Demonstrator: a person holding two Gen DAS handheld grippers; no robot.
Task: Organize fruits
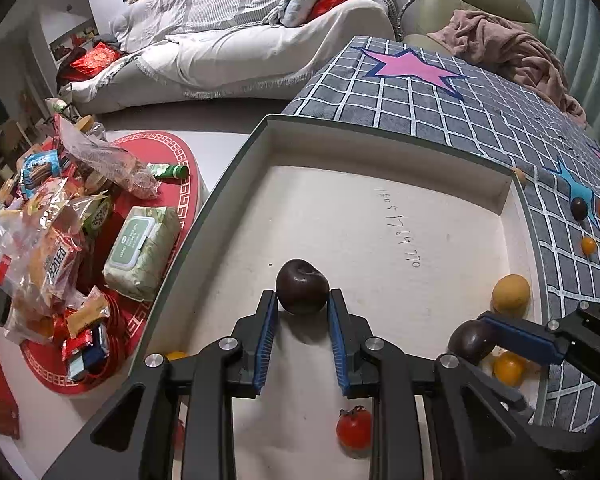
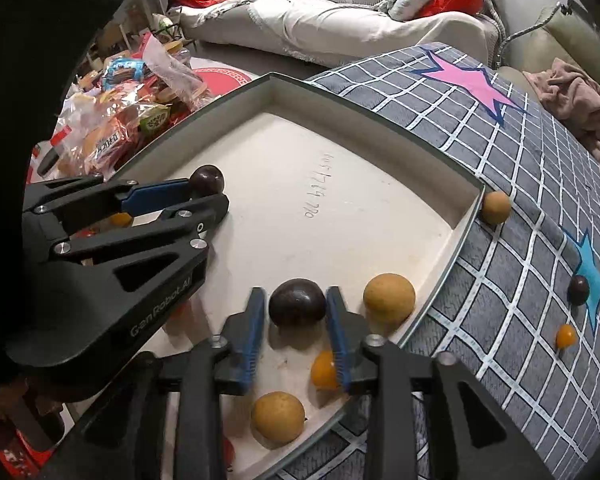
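A shallow white tray [image 1: 380, 152] [image 2: 380, 148] lies on a grey grid cloth. My left gripper [image 1: 303, 302] is shut on a dark plum [image 1: 302, 286] just above the tray floor; it also shows in the right wrist view [image 2: 206, 180]. My right gripper [image 2: 296, 312] is shut on a second dark plum [image 2: 297, 302], seen in the left wrist view too [image 1: 470, 340]. In the tray lie a tan fruit [image 2: 389, 297], another tan fruit [image 2: 278, 416], a small orange fruit [image 2: 324, 368] and a red tomato [image 1: 354, 428].
On the cloth [image 2: 520, 200] outside the tray lie a tan fruit [image 2: 496, 207], a dark plum [image 2: 579, 289] and small orange fruits [image 2: 565, 336]. A red round table [image 1: 168, 148] with snack bags and a wipes pack [image 1: 142, 250] stands left. A sofa [image 1: 240, 52] is behind.
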